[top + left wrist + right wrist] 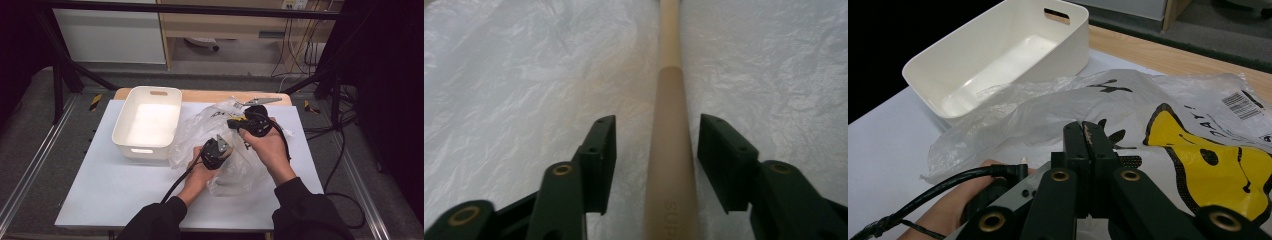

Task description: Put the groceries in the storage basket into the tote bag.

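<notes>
- Bench (115, 195): white top carrying a white rectangular plastic bin (147, 122) with slot handles at back left, empty as far as can be seen, and a crumpled translucent plastic bag (200, 127) with a yellow-and-black print just to the bin's right.
- Left tool (216, 150): held low over the bag's near middle. In the left gripper view the jaws stand wide, one either side of a slim tan rod-like handle (671, 150) that lies among the film; neither pad touches it. Faint lettering near its close end, too blurred to read.
- Right tool (239, 122): held over the bag's far portion. In the right gripper view the jaws are pressed together at the printed film. Whether a fold of bag is pinched between them, I cannot tell.
- Handling, bag: judged very light, limp and slippery; it will slump and slide unless pinched at an edge or a gathered fold.
- Handling, handle: judged stiff and light, smooth enough to twist in a loose grip. Best taken across the thicker near section, jaws square to its length.
- Risk: film caught between pad and handle could let it slip.
</notes>
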{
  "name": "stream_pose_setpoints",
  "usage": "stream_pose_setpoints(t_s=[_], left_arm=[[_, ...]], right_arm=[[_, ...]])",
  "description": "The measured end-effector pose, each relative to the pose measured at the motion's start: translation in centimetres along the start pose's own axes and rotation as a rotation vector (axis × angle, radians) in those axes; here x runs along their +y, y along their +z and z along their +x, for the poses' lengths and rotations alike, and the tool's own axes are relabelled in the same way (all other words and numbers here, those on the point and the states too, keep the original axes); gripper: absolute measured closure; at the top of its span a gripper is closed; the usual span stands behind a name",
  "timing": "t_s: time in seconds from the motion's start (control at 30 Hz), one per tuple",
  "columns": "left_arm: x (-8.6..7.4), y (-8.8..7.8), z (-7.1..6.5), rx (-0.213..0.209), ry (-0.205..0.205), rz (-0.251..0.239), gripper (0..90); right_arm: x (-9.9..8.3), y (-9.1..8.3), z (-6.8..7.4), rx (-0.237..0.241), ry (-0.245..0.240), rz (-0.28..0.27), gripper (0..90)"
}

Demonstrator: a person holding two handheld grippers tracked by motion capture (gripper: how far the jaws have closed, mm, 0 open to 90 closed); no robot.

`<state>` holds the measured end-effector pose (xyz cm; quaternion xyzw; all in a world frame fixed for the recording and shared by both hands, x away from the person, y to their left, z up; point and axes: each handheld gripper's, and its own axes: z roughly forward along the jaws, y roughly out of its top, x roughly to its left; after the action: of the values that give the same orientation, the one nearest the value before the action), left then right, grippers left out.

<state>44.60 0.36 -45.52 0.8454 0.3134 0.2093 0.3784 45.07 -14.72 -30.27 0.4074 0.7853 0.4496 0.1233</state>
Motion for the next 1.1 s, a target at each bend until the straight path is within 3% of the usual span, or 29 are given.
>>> stream_pose_setpoints(t_s=[0.07,0.17,0.23,0.33,0.43,0.53,0.63,0.7,0.87,1.1], left_arm=[[-0.2,-0.4,-0.1,-0.005,-0.017,-0.019,47.2],[-0.4,-1.5,-0.3,-0.012,0.003,-0.037,45.9],[-0.7,-2.5,-0.1,-0.034,-0.026,-0.064,44.7],[-1.2,-4.4,0.1,-0.051,-0.025,-0.083,43.9],[-1.8,-6.6,0.1,-0.082,-0.052,-0.104,43.9],[-2.6,-8.8,-0.2,-0.102,-0.044,-0.132,43.7],[-3.4,-10.3,-0.2,-0.111,-0.073,-0.142,43.7],[-3.7,-11.0,-0.1,-0.111,-0.055,-0.135,42.6],[-4.6,-13.1,1.1,-0.120,-0.142,-0.164,41.9],[-4.7,-16.6,2.3,-0.110,-0.182,-0.200,41.0]], right_arm=[[0.0,0.0,0.0,0.001,0.002,0.000,90.0],[0.0,0.0,0.0,-0.001,0.002,0.000,90.0],[-0.1,0.0,0.0,0.002,0.004,-0.001,90.0],[-0.2,0.0,-0.2,-0.001,0.007,0.000,90.0],[-0.5,0.0,-0.3,0.001,0.014,-0.003,90.0],[-0.9,0.1,-0.2,0.004,0.017,0.003,90.0],[-1.3,0.3,-0.1,0.005,0.015,0.008,90.0],[-1.5,0.4,-0.1,0.006,0.021,0.012,90.0],[-1.9,0.3,0.0,0.009,0.027,0.002,90.0],[-2.8,0.4,0.0,0.018,0.037,0.008,90.0]])
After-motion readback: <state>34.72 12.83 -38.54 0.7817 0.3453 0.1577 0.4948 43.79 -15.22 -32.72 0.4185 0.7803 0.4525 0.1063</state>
